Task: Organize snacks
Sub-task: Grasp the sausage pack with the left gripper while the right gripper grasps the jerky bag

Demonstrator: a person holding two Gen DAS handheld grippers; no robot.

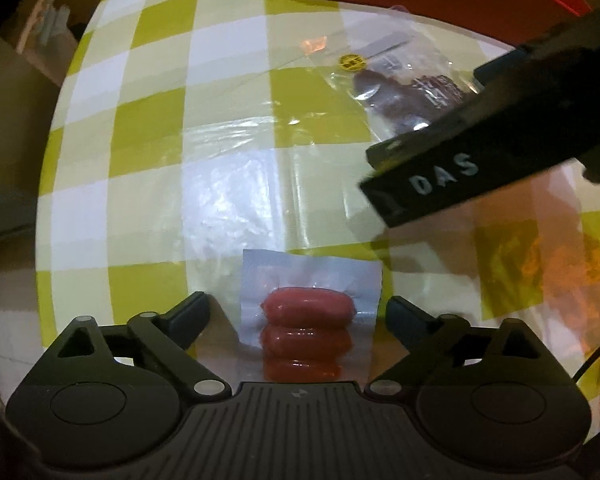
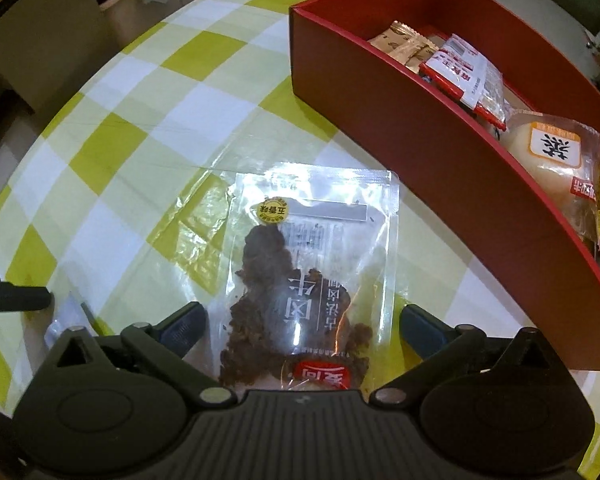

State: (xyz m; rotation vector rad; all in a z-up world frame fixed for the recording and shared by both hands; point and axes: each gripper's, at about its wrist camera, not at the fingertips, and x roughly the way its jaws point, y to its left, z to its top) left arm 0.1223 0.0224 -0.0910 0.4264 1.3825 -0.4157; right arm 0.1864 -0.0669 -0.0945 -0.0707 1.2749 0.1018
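Both claws are held wide open above the table, and nothing is gripped by either. Most of the scene is taken up by the checked tablecloth [image 2: 112, 136] under its clear cover, and the red box [image 2: 440, 152] is set at the far right of the table, already loaded with several wrapped snacks. Beside the box, flat on the cloth, the clear jerky pouch [image 2: 312, 272] is framed by the right gripper [image 2: 300, 324], whose fingers stand either side of it without touching. Nearer the table edge, the smaller vacuum pack of sausages [image 1: 306, 320] is straddled in the same way by the left gripper [image 1: 298, 310], which is pointed almost straight down.

A pickup of each packet is judged to be the step in hand. The pouch is thin and slippery, so a grip across its filled middle would be better than one on the empty sealed margin. The sausage pack should be closed on across its bulge, where the pads can bite. How near the pads are to the cloth cannot be told for certain through the fisheye, so a slow descent is advised.
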